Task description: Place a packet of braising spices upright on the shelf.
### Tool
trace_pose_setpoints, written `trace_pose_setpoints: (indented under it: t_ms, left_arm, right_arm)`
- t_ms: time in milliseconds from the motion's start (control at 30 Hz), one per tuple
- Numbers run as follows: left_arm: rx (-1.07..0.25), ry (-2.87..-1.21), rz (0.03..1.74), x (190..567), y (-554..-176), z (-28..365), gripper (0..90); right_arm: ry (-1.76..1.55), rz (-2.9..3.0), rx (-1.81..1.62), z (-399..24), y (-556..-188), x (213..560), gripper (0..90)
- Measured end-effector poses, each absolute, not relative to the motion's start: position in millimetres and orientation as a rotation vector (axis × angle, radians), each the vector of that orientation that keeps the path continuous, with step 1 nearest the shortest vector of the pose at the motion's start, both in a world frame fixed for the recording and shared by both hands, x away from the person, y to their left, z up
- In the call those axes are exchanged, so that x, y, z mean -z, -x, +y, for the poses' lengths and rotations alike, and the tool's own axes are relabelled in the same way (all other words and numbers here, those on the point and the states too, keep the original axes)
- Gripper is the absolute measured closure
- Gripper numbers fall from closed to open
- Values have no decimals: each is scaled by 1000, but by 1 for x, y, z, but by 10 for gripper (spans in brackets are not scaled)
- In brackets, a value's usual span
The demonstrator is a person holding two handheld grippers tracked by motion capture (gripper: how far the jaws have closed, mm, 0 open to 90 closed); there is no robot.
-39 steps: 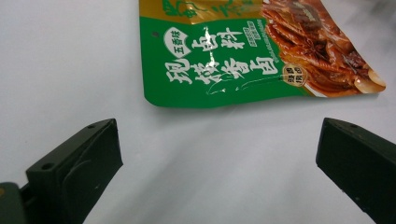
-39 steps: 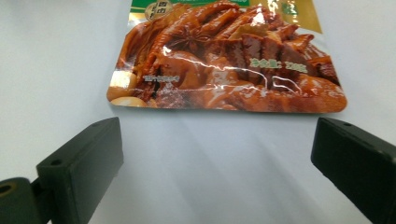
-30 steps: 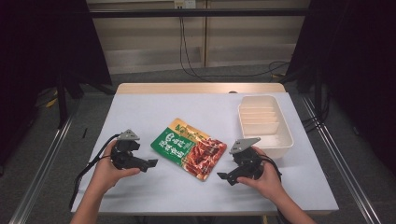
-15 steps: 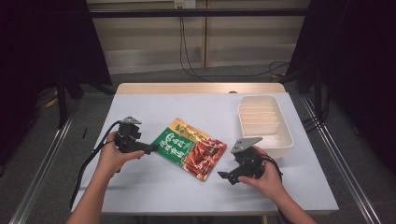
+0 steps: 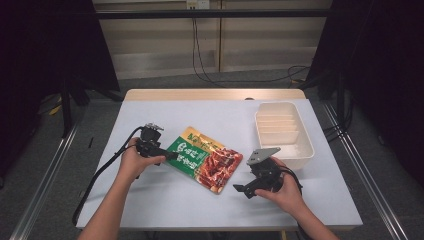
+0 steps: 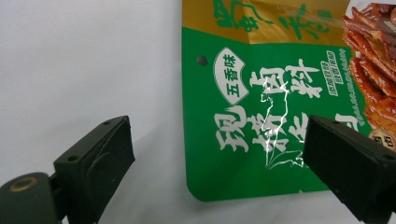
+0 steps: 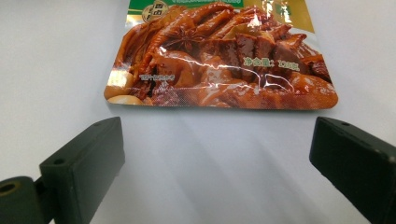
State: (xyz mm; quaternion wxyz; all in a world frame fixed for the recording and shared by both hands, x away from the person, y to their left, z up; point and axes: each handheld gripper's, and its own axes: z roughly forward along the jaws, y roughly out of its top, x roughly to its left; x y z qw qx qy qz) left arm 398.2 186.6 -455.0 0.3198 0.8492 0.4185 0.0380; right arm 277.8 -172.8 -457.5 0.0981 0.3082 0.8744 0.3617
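Lying flat on white worktop (image 5: 165, 210): glossy green-and-red foil food pouch (image 5: 205, 158), left tongs (image 5: 169, 156) narrowing yet spread astride its corner for pinching, right tongs (image 5: 241, 190) waiting spread nearby.

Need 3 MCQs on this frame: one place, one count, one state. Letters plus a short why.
1. Where does the white divided tray stand relative to the seasoning sachet in the high view?
A. to its right, farther back
B. to its left
C. on top of it

2. How many sachets lie on the table?
A. three
B. one
C. two

3. How do the left tongs stand at the sachet?
A. shut on its corner
B. lifting it off the table
C. open, astride its green corner, pads not pressing

Answers:
1 A: the tray sits at the table's far right, apart from the sachet.
2 B: a single green, gold and red sachet lies flat at the middle.
3 C: the left gripper view shows a wide gap between the jaws; they have just been closing, and the sachet's corner lies in the gap.
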Motion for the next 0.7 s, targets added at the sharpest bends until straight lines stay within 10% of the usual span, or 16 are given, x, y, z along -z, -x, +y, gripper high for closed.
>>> trace_pose_setpoints:
  t_ms: [700]
  left_arm:
    - [10,-2219,1106,466,-407,182,292]
  right_arm:
    - [-902,2588,-1070,-173,-279,458,33]
